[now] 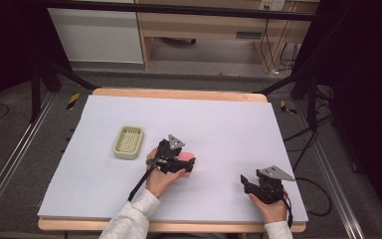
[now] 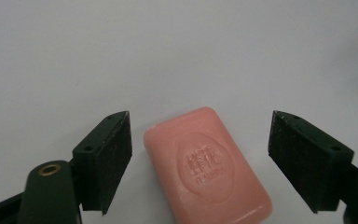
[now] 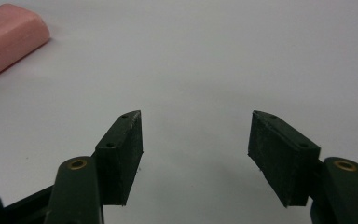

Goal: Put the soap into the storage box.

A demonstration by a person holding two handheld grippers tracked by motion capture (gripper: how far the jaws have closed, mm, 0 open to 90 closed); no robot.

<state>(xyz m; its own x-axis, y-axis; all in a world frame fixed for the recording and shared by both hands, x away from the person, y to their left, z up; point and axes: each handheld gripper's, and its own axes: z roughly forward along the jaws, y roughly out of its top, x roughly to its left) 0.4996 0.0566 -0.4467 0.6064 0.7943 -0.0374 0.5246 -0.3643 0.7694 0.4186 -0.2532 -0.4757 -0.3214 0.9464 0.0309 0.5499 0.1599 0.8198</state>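
A pink bar of soap lies flat on the white table cover, stamped face up. My left gripper is open, one jaw on each side of the bar, neither touching it. In the high view the left gripper hovers over the soap near the table's middle. My right gripper rests near the front right edge, open and holding nothing. In the right gripper view its jaws stand apart over bare cover, and the soap lies at the far upper left.
A pale green slatted soap dish sits left of the soap. The white cover spreads over a wooden table. Dark stands and cables flank the table on both sides.
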